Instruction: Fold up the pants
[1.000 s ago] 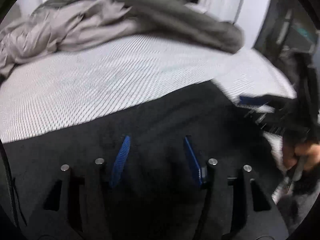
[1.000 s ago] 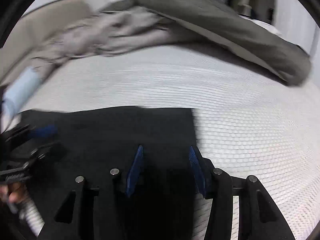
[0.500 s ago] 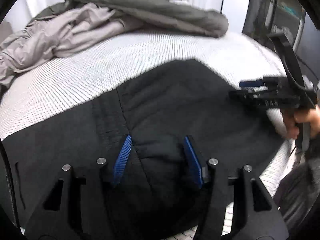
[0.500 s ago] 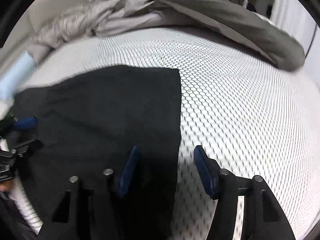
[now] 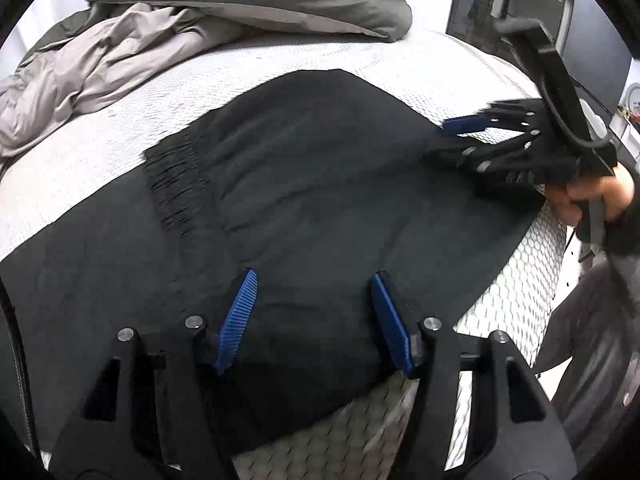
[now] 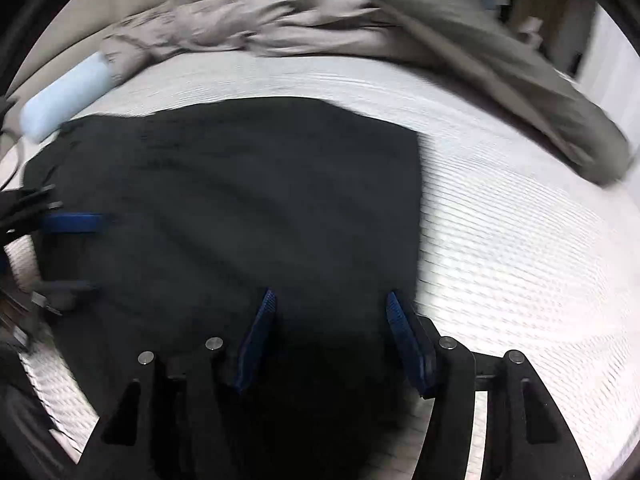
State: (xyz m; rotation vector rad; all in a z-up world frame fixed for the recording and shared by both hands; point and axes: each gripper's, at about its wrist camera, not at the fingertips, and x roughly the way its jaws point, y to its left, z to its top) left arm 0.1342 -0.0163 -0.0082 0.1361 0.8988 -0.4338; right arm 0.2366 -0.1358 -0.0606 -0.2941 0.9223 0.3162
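Observation:
Black pants (image 5: 304, 200) lie spread on the white mesh-patterned bed, folded over with a gathered waistband (image 5: 176, 184) showing at the left. My left gripper (image 5: 314, 284) is open just above the pants' near part. My right gripper (image 6: 330, 300) is open over the pants (image 6: 240, 200) near their right edge. In the left wrist view the right gripper (image 5: 456, 140) shows at the right, open, by the pants' right edge. In the right wrist view the left gripper (image 6: 80, 252) shows at the left edge, open.
A grey-brown duvet (image 5: 248, 4) and a crumpled beige sheet (image 5: 100, 64) lie across the far side of the bed (image 5: 400, 64). A pale blue roll (image 6: 66, 100) lies at the far left. The bed's edge is at the right (image 5: 532, 292).
Both grippers have pulled back from the cloth. More of the pants shows now, laid flat with the waistband in view. The right gripper has shifted left over the pants.

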